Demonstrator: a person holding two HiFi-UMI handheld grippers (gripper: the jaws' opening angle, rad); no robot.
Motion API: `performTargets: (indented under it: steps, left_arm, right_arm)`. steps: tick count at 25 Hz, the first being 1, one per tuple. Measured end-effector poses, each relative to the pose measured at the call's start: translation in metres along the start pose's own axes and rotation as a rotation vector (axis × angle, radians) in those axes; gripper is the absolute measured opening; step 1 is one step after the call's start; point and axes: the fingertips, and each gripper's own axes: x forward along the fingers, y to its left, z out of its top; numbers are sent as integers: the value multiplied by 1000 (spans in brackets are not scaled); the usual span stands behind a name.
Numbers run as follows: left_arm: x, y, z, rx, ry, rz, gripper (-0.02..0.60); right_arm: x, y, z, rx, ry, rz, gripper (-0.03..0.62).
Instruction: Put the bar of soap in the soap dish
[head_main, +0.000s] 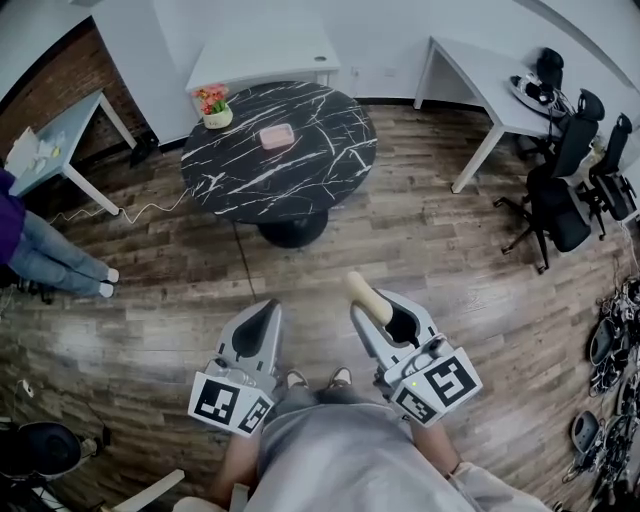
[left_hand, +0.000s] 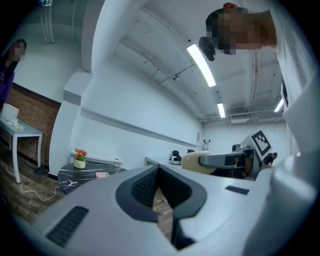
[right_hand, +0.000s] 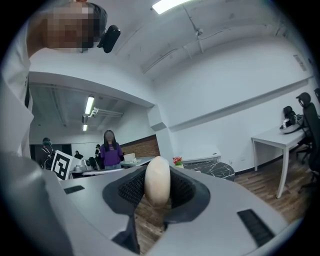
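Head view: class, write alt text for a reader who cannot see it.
The right gripper holds a cream bar of soap between its jaws above a wooden floor; the left gripper beside it is shut and empty. Ahead stands a round black marble table bearing a pink soap dish and a small flower pot.

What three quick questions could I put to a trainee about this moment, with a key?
1. True or false: the left tongs hold the bar of soap.
2. The right tongs are: A open and empty; B shut on the soap; C shut on a cup.
3. What stands on the black table besides the soap dish?
Key: 1 false, they are shut and empty; 2 B; 3 a flower pot.
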Motion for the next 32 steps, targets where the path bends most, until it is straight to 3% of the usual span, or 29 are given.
performTargets:
  steps: [13, 20, 24, 32]
  left_arm:
    - [28, -6, 1, 12, 3, 15, 3]
    - [61, 30, 1, -12, -6, 5, 3]
    - [82, 52, -3, 23, 39, -25, 3]
    - [108, 107, 9, 11, 27, -47, 3]
  right_arm:
    - [5, -28, -1, 13, -7, 14, 118]
    - [49, -43, 0, 9, 20, 12, 118]
    - [87, -47, 3, 28, 23, 23, 118]
    - [152, -48, 9, 19, 38, 34, 118]
